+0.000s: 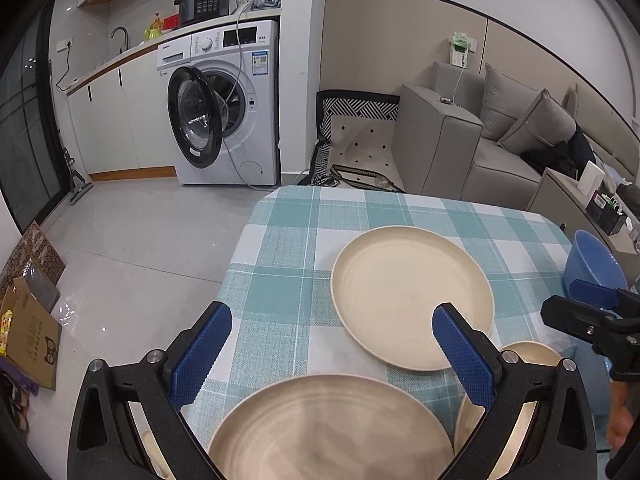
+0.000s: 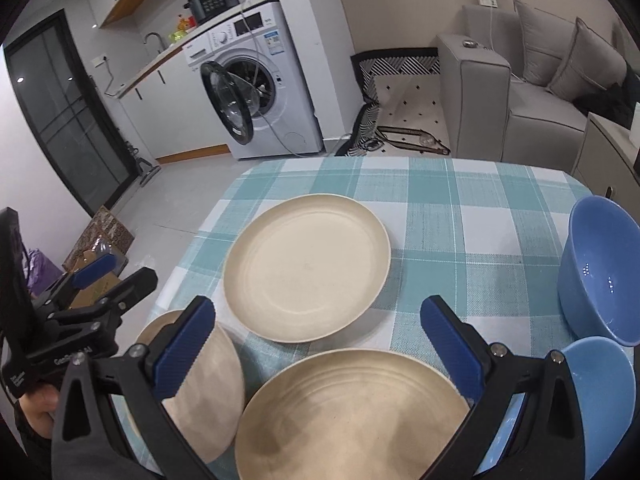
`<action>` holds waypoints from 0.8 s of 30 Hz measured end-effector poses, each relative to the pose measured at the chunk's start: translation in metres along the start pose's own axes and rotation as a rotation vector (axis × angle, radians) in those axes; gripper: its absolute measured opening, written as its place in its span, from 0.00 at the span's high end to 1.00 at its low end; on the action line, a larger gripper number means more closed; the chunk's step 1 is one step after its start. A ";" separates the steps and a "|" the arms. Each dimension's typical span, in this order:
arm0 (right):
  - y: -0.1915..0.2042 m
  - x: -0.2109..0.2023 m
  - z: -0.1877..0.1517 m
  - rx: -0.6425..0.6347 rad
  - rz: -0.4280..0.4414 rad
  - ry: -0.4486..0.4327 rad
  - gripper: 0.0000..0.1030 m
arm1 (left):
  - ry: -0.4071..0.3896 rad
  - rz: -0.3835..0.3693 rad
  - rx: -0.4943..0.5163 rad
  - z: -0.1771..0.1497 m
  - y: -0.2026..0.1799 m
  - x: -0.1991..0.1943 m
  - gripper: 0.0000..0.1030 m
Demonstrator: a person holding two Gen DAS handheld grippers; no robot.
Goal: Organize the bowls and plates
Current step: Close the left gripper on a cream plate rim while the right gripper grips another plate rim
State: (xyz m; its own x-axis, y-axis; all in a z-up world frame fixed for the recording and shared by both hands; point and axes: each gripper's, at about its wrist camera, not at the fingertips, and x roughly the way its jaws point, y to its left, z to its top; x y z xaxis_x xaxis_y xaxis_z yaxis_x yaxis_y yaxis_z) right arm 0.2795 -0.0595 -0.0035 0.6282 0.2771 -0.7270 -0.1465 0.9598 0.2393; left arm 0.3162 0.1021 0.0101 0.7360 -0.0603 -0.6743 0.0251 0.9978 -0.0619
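Nearest the left wrist camera, a cream plate is seen lying on the table, below the left claw, whose blue-padded jaws are spread wide with nothing held. A second cream plate is observed farther out on the checked cloth, apart from the first. A smaller cream dish is partly hidden behind the right finger. At the right edge, a blue bowl is noted, with the right claw in front of it.

From the right wrist camera, the right claw is likewise recorded wide open and empty, above a cream plate. Two blue bowls are seen at the right, the farther one tilted. The left claw is visible at the left.
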 end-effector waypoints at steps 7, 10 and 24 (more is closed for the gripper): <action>-0.007 0.030 0.006 0.046 -0.021 0.048 0.01 | 0.051 -0.001 0.017 0.007 -0.006 0.033 0.00; -0.012 0.043 0.008 0.069 -0.015 0.078 0.03 | 0.075 0.008 0.025 0.008 -0.009 0.047 0.00; -0.042 0.101 0.004 0.140 -0.064 0.204 0.27 | 0.189 0.010 0.034 0.006 -0.012 0.099 0.25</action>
State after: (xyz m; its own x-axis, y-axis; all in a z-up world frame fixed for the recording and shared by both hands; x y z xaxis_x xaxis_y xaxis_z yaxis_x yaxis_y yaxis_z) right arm 0.3518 -0.0721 -0.0847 0.4632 0.2324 -0.8552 0.0053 0.9643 0.2649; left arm 0.3925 0.0846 -0.0517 0.5959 -0.0513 -0.8014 0.0435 0.9986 -0.0315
